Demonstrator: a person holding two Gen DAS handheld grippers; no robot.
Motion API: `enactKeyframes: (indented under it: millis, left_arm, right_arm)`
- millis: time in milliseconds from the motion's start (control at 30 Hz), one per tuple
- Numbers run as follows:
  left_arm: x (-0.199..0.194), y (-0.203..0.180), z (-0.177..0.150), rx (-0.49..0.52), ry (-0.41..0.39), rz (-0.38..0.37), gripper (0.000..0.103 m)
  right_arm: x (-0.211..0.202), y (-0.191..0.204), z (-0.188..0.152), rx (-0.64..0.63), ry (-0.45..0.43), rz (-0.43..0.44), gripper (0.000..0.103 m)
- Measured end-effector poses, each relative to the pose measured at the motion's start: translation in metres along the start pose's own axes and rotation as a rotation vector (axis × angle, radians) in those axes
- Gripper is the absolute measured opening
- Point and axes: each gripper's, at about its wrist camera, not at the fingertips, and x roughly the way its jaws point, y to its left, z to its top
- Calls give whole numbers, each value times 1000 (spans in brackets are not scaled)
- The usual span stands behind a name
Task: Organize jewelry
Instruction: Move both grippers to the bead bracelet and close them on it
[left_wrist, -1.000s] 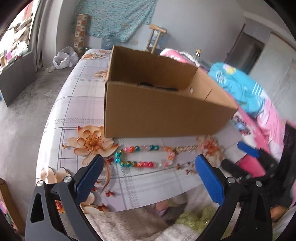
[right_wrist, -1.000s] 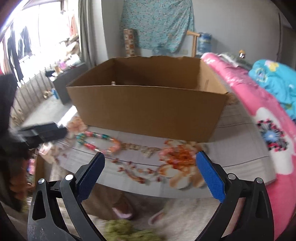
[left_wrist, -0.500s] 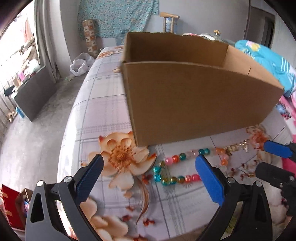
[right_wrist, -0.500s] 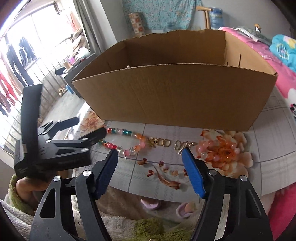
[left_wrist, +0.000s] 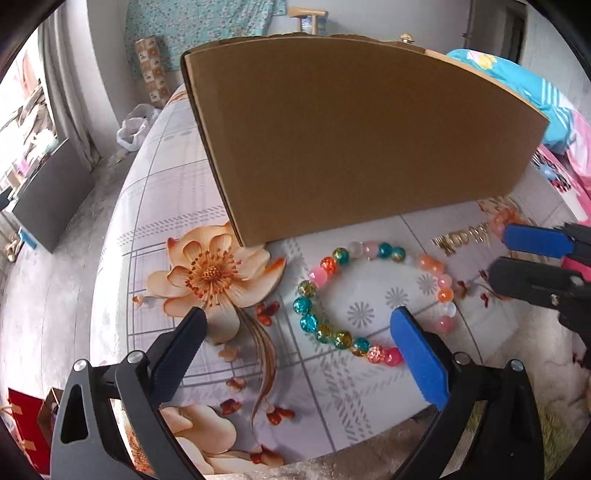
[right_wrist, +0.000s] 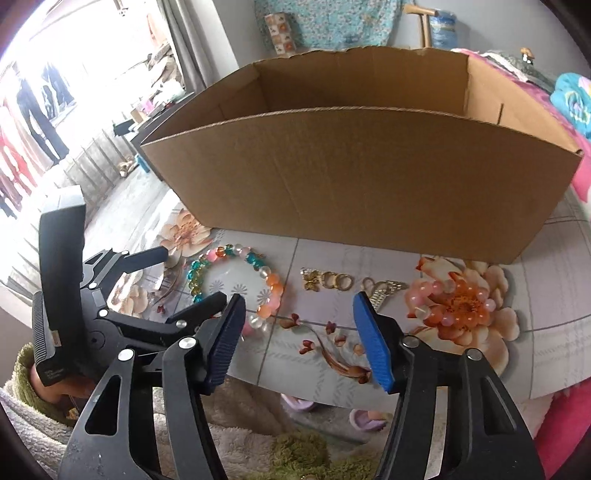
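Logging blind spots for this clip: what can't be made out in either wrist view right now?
- Cardboard box: left wrist view shows only its near wall, so the interior is hidden; in the right wrist view the same wall hides the box floor.
- Beaded bracelet: the left gripper finger covers a few beads.
- Gold pieces: too small to identify.
- Pink bracelet: blends into the printed flower.
- Right gripper: open, holding nothing.

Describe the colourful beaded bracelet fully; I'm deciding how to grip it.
The beaded bracelet is a closed loop of round glossy beads, teal, pink, orange, gold-flecked and milky, glass or plastic by their look. It lies flat on the floral tablecloth, just before the cardboard box, apart from the gold pieces. The open left gripper hovers over it; no finger visibly touches it.
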Motion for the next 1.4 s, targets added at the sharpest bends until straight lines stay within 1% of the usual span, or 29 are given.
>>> enactKeyframes:
  millis: [100,433,600,700,967,1067,1133,1233,1333,1400]
  left_arm:
    - [1,1,-2,-6,18,-20,97]
    - [3,4,2,0,65,-21,98]
    - [3,2,2,2,63,-20,98]
    - [2,1,1,1,52,-14,99]
    - [1,3,2,6,52,-10,99]
    - [0,1,3,8,35,-15,96]
    - [-3,2,4,-2,19,-33,91]
    - [-8,4,5,-7,-7,-40,85]
    - [-11,5,6,-2,-19,-35,75]
    - [-11,6,6,-1,-20,-37,71]
  right_arm:
    - [5,4,1,-8,14,17,54]
    - [8,6,7,-10,10,27,53]
    - [5,-1,0,-3,11,45,53]
    - [5,-1,0,-4,11,52,53]
    - [0,-9,-2,5,5,60,53]
    - [-3,-13,-4,9,4,63,53]
    - [-4,-14,-5,11,4,64,53]
    - [-4,-17,-6,20,6,71,51]
    - [-5,-20,-7,30,11,83,48]
    - [-4,-21,-7,35,14,90,47]
